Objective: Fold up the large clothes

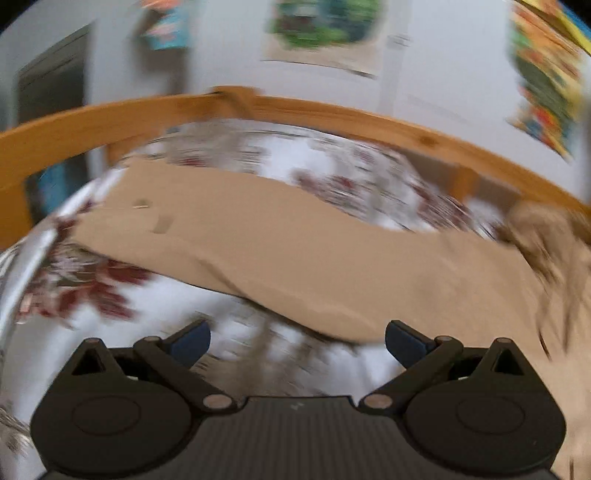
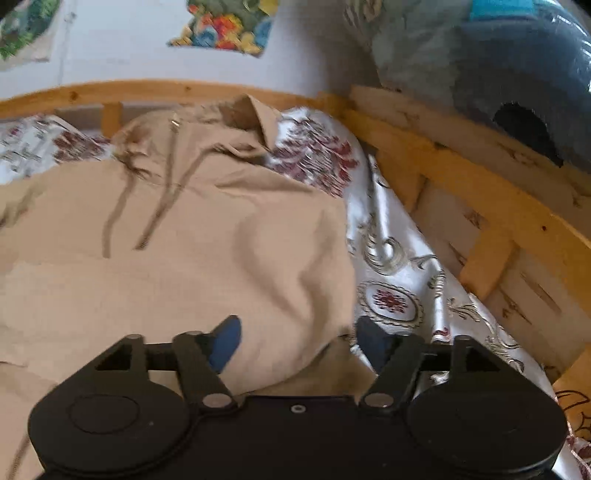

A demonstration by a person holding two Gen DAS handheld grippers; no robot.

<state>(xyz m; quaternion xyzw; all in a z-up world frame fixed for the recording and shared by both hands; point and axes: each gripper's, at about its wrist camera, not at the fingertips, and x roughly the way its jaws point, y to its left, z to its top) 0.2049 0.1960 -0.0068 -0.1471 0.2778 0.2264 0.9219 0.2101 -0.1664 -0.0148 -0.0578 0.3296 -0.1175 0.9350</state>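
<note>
A large beige hoodie (image 2: 184,258) lies flat on a bed, its hood (image 2: 207,125) and drawstrings toward the wooden rail. In the left wrist view the same garment (image 1: 280,251) stretches across the bedspread as a long tan band. My left gripper (image 1: 297,341) is open and empty, just short of the garment's near edge. My right gripper (image 2: 299,341) is open, its blue fingers (image 2: 225,343) either side of a bulging fold at the hoodie's right edge, not closed on it.
The bed has a white floral bedspread (image 2: 399,266) and a wooden rail (image 1: 332,114) round it, with slats (image 2: 484,258) on the right. Posters (image 1: 325,29) hang on the white wall. A grey bundle (image 2: 498,74) lies beyond the rail at upper right.
</note>
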